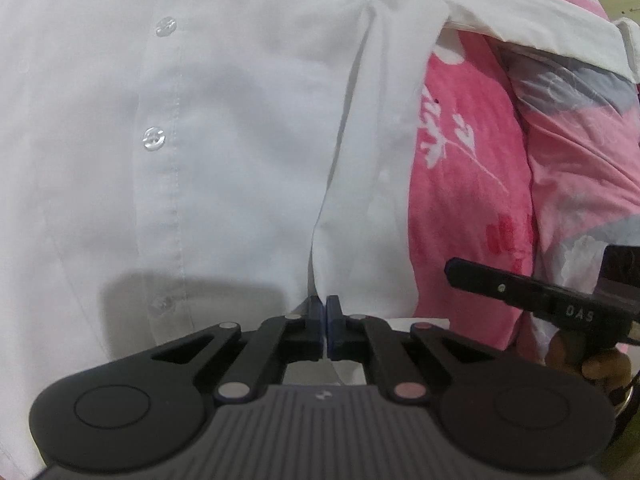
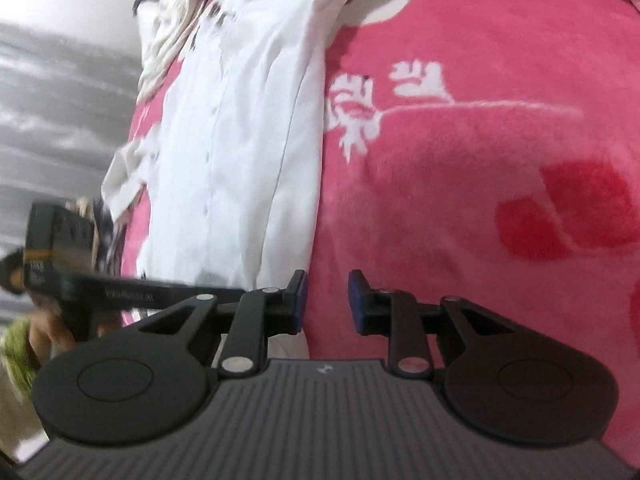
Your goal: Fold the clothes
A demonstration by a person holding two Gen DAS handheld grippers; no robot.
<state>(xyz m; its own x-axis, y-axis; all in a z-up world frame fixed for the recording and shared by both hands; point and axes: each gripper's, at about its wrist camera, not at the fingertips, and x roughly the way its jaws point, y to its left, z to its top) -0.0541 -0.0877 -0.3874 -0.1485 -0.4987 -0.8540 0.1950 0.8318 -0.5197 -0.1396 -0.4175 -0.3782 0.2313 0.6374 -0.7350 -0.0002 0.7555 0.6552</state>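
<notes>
A white button-up shirt [image 1: 220, 120] lies spread on a pink flowered blanket [image 1: 472, 168], its button placket [image 1: 160, 140] running up the left. My left gripper [image 1: 324, 305] is shut on a raised fold at the shirt's side edge, and the cloth rises from between the blue pads. One sleeve [image 1: 520, 12] stretches to the upper right. In the right wrist view the shirt [image 2: 248, 160] lies left of my right gripper [image 2: 327, 292], which stands open over bare blanket [image 2: 480, 120] with nothing between its fingers, just beside the shirt's edge. The left gripper [image 2: 132, 286] shows there from the side.
A pink and grey patterned quilt [image 1: 580, 140] is bunched at the right. Other pale garments [image 2: 172, 40] lie piled past the shirt's far end. A grey floor [image 2: 60, 100] lies beyond the blanket's left edge. A hand [image 1: 600, 360] grips the right tool.
</notes>
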